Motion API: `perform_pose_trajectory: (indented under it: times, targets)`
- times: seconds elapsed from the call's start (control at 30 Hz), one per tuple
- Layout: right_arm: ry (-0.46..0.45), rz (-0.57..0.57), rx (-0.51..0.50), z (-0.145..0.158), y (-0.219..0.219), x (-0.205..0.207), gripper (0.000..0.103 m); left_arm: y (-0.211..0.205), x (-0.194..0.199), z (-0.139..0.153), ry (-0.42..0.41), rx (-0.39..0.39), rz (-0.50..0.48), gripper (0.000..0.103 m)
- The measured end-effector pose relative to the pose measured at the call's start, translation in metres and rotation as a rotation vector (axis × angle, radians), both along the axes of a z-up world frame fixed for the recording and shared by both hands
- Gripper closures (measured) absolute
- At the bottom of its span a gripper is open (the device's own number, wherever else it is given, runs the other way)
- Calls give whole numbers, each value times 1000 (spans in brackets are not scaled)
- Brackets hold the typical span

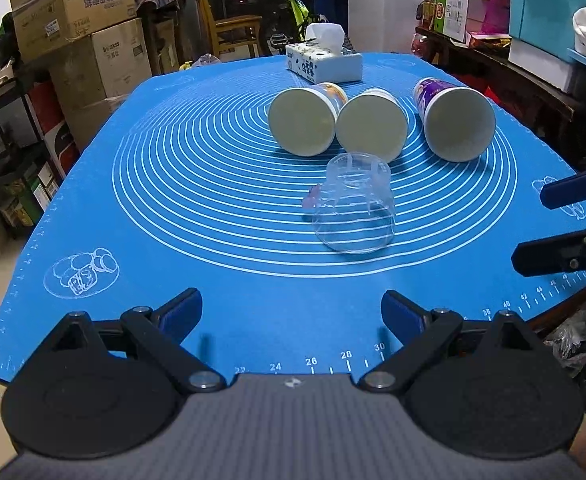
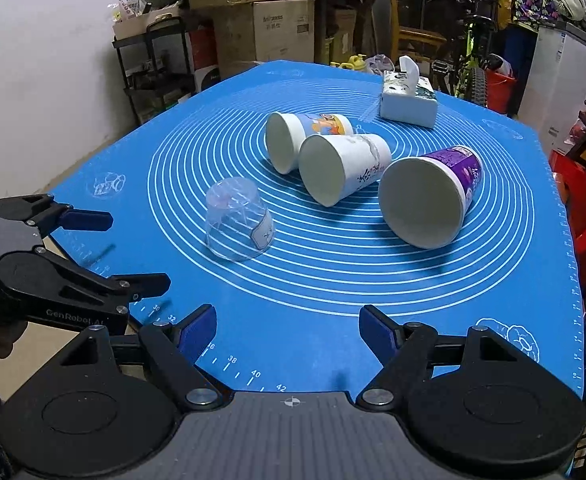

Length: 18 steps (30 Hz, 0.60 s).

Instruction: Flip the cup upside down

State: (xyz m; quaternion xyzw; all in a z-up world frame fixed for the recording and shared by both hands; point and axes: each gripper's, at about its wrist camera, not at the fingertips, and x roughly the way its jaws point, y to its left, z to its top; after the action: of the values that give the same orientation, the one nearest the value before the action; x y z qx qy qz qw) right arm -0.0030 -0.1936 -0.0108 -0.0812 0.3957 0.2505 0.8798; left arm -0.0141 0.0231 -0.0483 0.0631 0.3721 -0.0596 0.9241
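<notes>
A clear plastic cup (image 1: pixel 353 204) stands upside down on the blue mat (image 1: pixel 213 200), nearest me; it also shows in the right wrist view (image 2: pixel 238 224). Three paper cups lie on their sides behind it, mouths toward me: an orange-print cup (image 1: pixel 305 120), a white cup (image 1: pixel 371 126) and a purple cup (image 1: pixel 455 118). My left gripper (image 1: pixel 292 312) is open and empty above the mat's near edge. My right gripper (image 2: pixel 288 328) is open and empty, to the right of the left one. Each gripper shows in the other's view, the left one (image 2: pixel 125 248) and the right one (image 1: pixel 553 224).
A white tissue box (image 1: pixel 325 62) stands at the far end of the mat. Cardboard boxes (image 1: pixel 77 12) and black shelving are stacked left of the table. A blue plastic bin (image 1: pixel 549 4) and cluttered shelves are to the right.
</notes>
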Motion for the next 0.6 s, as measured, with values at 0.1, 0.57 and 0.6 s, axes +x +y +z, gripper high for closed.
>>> perform_pose_trajectory:
  times: [0.1,0.57,0.6]
  targets:
    - [-11,1,-2,0,0,-2,21,0,0,2,-14,-2,1,7]
    - [-29,0,-4,1,0,-5,21,-1,-1,3,-33,-6,-1,7]
    - [-31,1,-4,1,0,-5,21,-1,-1,3,-34,-6,-2,7]
